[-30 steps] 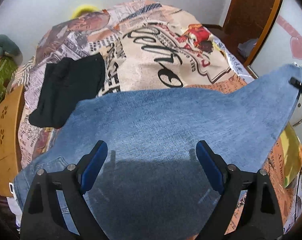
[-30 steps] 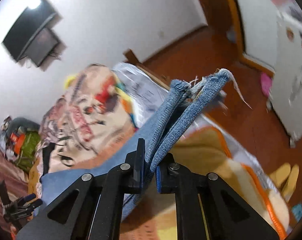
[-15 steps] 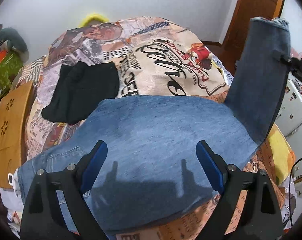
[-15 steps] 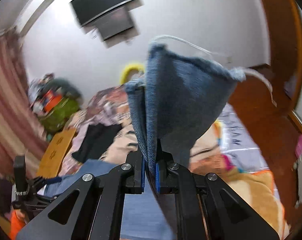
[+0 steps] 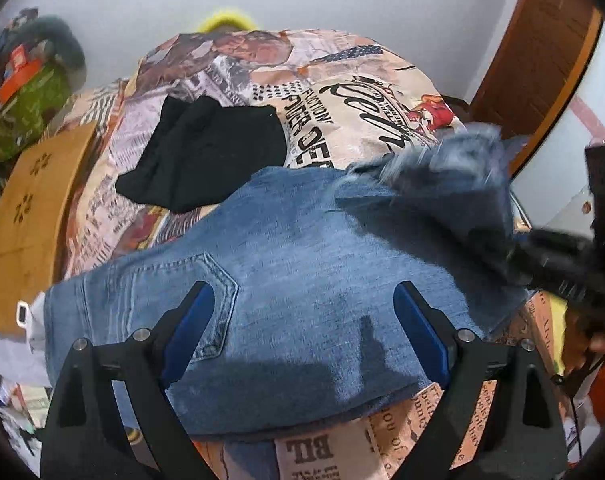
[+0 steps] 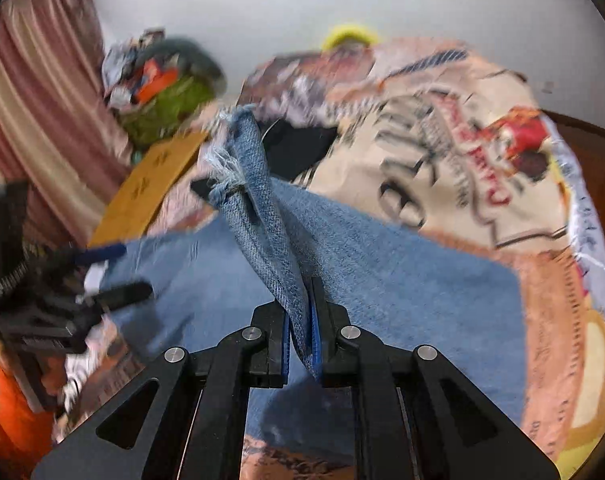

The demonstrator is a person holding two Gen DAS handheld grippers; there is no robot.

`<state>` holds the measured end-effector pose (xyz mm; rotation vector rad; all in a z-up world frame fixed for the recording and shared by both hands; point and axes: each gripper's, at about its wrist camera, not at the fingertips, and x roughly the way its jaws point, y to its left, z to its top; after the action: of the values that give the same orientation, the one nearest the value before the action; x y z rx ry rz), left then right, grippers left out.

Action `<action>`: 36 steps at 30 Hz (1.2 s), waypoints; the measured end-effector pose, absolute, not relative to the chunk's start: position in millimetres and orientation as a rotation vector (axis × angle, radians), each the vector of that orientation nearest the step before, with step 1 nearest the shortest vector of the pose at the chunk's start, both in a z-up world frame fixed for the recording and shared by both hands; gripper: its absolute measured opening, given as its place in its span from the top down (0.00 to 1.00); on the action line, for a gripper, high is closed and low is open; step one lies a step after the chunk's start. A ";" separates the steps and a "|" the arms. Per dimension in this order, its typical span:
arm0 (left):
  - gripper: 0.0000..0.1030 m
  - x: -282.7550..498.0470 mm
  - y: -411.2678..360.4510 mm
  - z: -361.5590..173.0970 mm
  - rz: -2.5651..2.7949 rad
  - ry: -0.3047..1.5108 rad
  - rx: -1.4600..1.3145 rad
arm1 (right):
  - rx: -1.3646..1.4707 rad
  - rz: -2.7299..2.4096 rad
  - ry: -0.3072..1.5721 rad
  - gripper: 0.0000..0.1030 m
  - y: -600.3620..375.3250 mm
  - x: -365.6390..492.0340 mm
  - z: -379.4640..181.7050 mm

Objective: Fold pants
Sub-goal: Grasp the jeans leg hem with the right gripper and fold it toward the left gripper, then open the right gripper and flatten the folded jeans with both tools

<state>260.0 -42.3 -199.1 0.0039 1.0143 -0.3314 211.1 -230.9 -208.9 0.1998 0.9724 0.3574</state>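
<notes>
Jaws of right gripper (image 6: 301,344) clamped on jeans (image 5: 302,280) hem, left gripper (image 5: 304,332) jaws apart, jeans lengthwise left-right

place: my home bedroom | cue: printed bedspread (image 5: 342,92) on bed | curtain (image 6: 34,92) beside it | wooden door (image 5: 538,48) beyond

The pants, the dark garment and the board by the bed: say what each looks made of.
Pants: blue denim, matte, with a stitched pocket and frayed hems.
Dark garment: black, soft matte cloth, probably knit; weave unreadable.
Board: tan, smooth, with cut-out patterns; likely wood or bamboo.
</notes>
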 end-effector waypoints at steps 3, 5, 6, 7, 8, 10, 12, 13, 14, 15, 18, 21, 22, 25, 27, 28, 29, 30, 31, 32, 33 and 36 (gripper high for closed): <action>0.11 262.0 -43.8 -202.9 -0.323 1.037 0.012 | 0.170 0.365 1.017 0.85 -220.0 209.6 -216.5; 0.11 262.8 -47.2 -201.8 -0.316 1.038 0.024 | 0.151 0.379 1.026 0.81 -217.0 207.1 -214.5; 0.11 263.4 -48.3 -200.4 -0.316 1.036 0.027 | 0.158 0.400 1.034 0.72 -218.1 206.2 -213.0; 0.11 264.4 -49.0 -198.4 -0.317 1.031 0.027 | 0.163 0.411 1.038 0.67 -217.9 205.3 -209.8; 0.11 265.4 -49.6 -196.4 -0.318 1.028 0.027 | 0.162 0.419 1.030 0.57 -220.1 203.0 -205.8; 0.11 267.7 -53.1 -190.1 -0.323 1.017 0.022 | 0.145 0.419 1.002 0.50 -218.7 195.1 -197.6; 0.10 269.9 -58.0 -185.8 -0.333 1.008 0.026 | 0.123 0.409 0.968 0.50 -223.9 190.2 -187.7; 0.09 271.6 -63.1 -183.2 -0.337 1.000 0.038 | 0.125 0.400 0.955 0.50 -228.3 189.6 -183.8; 0.08 273.2 -66.9 -181.8 -0.338 0.995 0.046 | 0.131 0.390 0.945 0.49 -233.6 189.7 -180.3; 0.08 275.0 -72.1 -179.9 -0.340 0.989 0.059 | 0.142 0.378 0.936 0.48 -239.6 190.5 -177.3; 0.08 284.1 -88.9 -177.6 -0.353 0.982 0.089 | 0.168 0.341 0.914 0.44 -258.1 196.1 -171.3; 0.08 295.9 -109.1 -178.1 -0.375 0.976 0.120 | 0.172 0.285 0.904 0.43 -278.2 202.4 -169.6; 0.08 298.7 -113.8 -179.2 -0.378 0.976 0.129 | 0.178 0.273 0.907 0.43 -283.2 204.3 -170.6; 0.08 311.4 -131.5 -188.8 -0.391 0.993 0.160 | 0.202 0.238 0.924 0.43 -300.5 211.2 -178.3; 0.08 317.5 -139.3 -196.2 -0.393 1.010 0.180 | 0.217 0.217 0.943 0.43 -309.3 215.7 -187.0; 0.08 322.4 -145.2 -202.8 -0.391 1.023 0.195 | 0.226 0.212 0.954 0.43 -313.3 217.4 -191.4; 0.08 323.9 -147.6 -206.8 -0.390 1.029 0.203 | 0.236 0.207 0.968 0.43 -316.2 219.6 -197.6; 0.08 328.2 -151.6 -213.9 -0.385 1.043 0.215 | 0.245 0.203 0.985 0.43 -318.1 222.0 -204.8; 0.08 331.2 -154.2 -219.5 -0.382 1.056 0.222 | 0.252 0.202 1.005 0.43 -320.7 224.0 -212.3; 0.08 333.6 -156.2 -224.8 -0.381 1.070 0.227 | 0.256 0.201 1.022 0.43 -321.2 225.8 -219.2; 0.08 334.6 -157.5 -229.2 -0.381 1.080 0.231 | 0.258 0.200 1.037 0.43 -322.7 227.3 -225.0; 0.08 337.4 -160.1 -246.0 -0.375 1.116 0.257 | 0.246 0.205 1.095 0.43 -323.8 231.8 -244.1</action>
<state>337.4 -160.1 -246.0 0.2572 1.1159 -0.3748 231.8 -323.8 -244.1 0.2459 1.0951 0.2047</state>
